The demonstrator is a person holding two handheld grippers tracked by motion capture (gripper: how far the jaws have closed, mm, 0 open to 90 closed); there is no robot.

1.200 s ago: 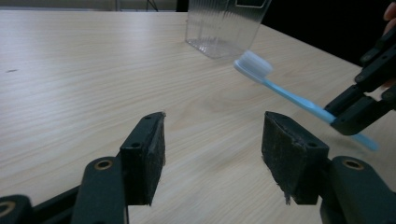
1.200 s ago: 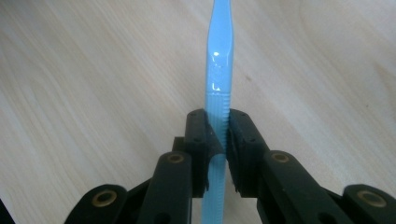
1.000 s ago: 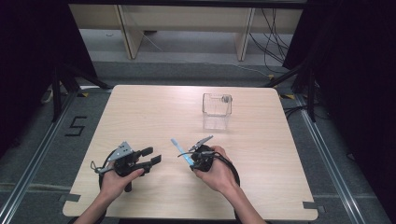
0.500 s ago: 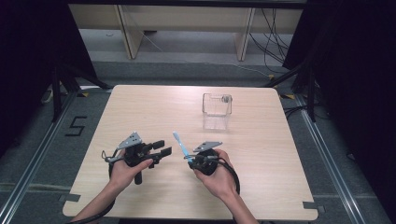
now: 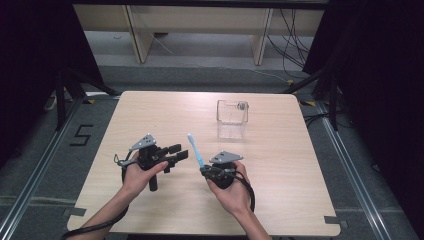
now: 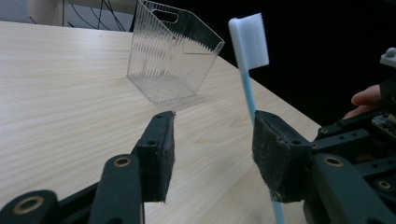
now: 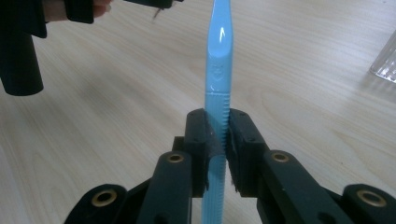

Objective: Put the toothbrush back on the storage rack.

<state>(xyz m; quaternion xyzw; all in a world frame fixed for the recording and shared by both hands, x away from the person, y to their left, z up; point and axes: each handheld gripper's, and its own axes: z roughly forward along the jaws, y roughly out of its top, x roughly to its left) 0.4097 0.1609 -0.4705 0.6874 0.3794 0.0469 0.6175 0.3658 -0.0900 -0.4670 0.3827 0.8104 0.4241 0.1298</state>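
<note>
A light-blue plastic toothbrush with white bristles point(image 5: 195, 148) is clamped by its ribbed handle in the right gripper point(image 7: 217, 140), jaws fully closed, and held above the near half of the pale wooden desk point(image 5: 280, 200). The left gripper point(image 6: 212, 140) is empty; its jaws have just been closing and stand partly open just beside the brush neck. For a clean handover, the neck should be centred between the pads point(image 6: 164, 154) before squeezing. The clear ribbed plastic box point(image 5: 232, 112) waits near the far right corner. The handle's lower end is hidden by the jaws.
</note>
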